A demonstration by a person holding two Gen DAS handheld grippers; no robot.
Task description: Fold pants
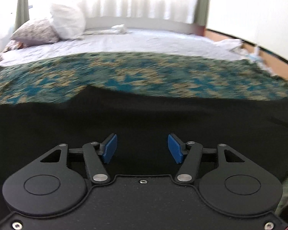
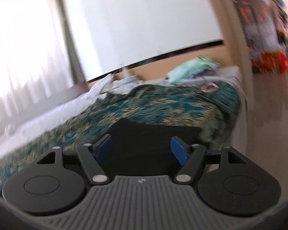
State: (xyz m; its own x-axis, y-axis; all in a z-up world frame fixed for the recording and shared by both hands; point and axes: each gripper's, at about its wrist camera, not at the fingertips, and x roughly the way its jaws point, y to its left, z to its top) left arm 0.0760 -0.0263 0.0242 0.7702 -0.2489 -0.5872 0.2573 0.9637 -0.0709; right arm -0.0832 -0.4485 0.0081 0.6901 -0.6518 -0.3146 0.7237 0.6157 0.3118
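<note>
1. Room: bright curtained window (image 1: 136, 2) at 12 o'clock in the left wrist view; a pale plain wall (image 2: 140, 19) with a dark baseboard fills the upper half of the right wrist view. Coloured clutter at 2 o'clock there is too blurred to identify.
2. Surface: a bed with a white sheet (image 1: 124, 42); over its near part lies a teal-and-tan patterned woven blanket (image 1: 124, 71). Two pillows, one floral and one white (image 1: 67, 23), sit at 10 o'clock.
3. Task item: the black cloth pants (image 1: 144, 115) lie spread on the blanket, filling the middle band of the left view and showing as a smaller dark patch (image 2: 149, 134) at 6 o'clock in the right view.
4. Left gripper (image 1: 142, 148): blue pads set wide apart, nothing between them, over the black cloth.
5. Right gripper (image 2: 142, 149): pads likewise spread wide, empty, near the garment's edge. Contact with the cloth cannot be told in either view.
6. Judgement: the step looks like a reach between grasps; fold progress is unclear. The next move calls for each gripper to pinch an edge or corner, then lift and carry it across evenly.
</note>
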